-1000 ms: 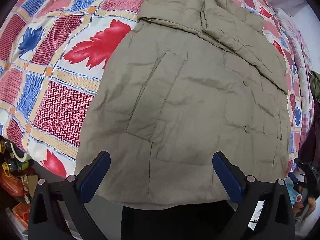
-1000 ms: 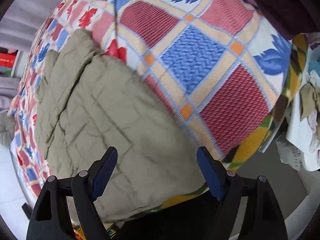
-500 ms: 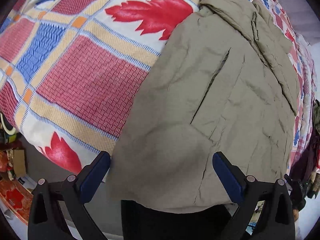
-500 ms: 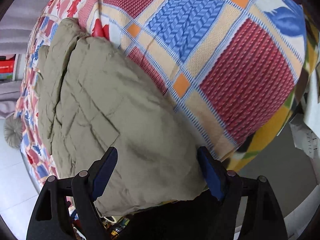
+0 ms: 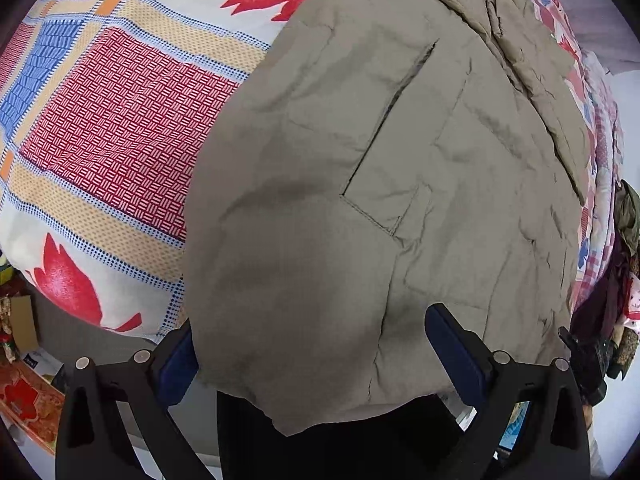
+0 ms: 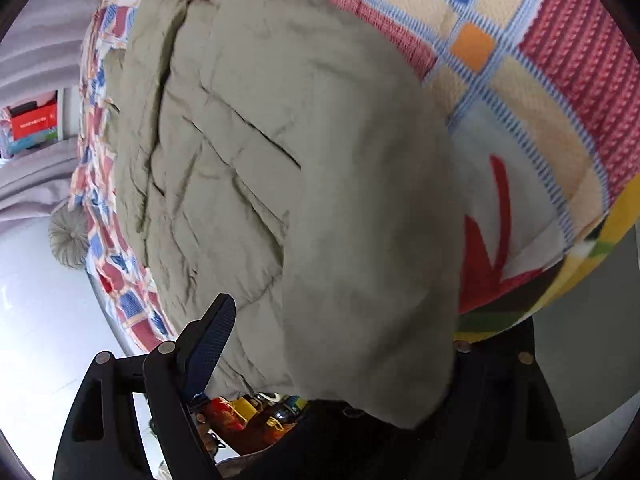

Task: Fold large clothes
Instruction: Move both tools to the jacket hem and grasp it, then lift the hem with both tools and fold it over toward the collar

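An olive padded jacket (image 5: 400, 168) lies spread flat on the bed, its near hem hanging over the bed's edge. My left gripper (image 5: 316, 356) is open and points steeply down at the hem's left corner. That corner lies between the wide jaws and covers part of the left finger (image 5: 178, 360). In the right wrist view the jacket (image 6: 280, 160) fills the middle. My right gripper (image 6: 332, 364) is open, astride the hem's other corner. Only its left finger (image 6: 210, 340) shows; the cloth hides the other. No pad visibly presses on the fabric.
The bed carries a patchwork spread (image 5: 120, 120) of red, blue and orange squares. Boxes and clutter (image 5: 24, 380) sit on the floor at its left. Dark clothes (image 5: 616, 288) hang at the right. Bottles (image 6: 256, 412), a round cushion (image 6: 68, 236) and white floor (image 6: 40, 320) lie below.
Both grippers have come down and closer to the jacket's near hem. Its corners now lie between the jaws, and the cloth covers the right gripper's right finger. Both stayed open.
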Demonstrator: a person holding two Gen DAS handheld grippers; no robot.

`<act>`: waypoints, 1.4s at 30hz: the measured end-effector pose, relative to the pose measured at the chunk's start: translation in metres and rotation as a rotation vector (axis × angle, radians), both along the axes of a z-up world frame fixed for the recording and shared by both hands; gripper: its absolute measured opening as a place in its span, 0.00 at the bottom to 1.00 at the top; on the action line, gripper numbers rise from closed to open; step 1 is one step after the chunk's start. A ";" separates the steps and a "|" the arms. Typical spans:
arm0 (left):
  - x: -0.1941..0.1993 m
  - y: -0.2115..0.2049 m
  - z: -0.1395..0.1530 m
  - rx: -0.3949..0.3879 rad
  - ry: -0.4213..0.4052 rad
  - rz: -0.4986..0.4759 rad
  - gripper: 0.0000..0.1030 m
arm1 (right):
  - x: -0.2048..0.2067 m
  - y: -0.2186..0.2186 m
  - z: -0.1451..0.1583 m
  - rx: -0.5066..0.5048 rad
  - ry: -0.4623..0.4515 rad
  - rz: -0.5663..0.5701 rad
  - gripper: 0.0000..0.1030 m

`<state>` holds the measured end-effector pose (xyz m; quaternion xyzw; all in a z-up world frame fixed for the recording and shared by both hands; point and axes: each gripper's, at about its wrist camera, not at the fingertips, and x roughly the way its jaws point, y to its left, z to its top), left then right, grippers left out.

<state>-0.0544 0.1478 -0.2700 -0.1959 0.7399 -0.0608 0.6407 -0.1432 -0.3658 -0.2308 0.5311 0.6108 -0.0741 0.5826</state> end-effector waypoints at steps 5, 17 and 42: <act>0.003 -0.015 0.001 0.020 0.004 -0.041 0.40 | 0.006 0.010 -0.002 -0.029 0.043 0.015 0.62; 0.028 -0.017 0.065 -0.073 -0.145 -0.029 0.17 | 0.031 0.016 0.037 -0.086 -0.049 0.095 0.10; 0.255 -0.042 0.197 -0.032 -0.661 -0.056 0.17 | 0.245 -0.030 0.186 -0.408 -0.498 0.227 0.08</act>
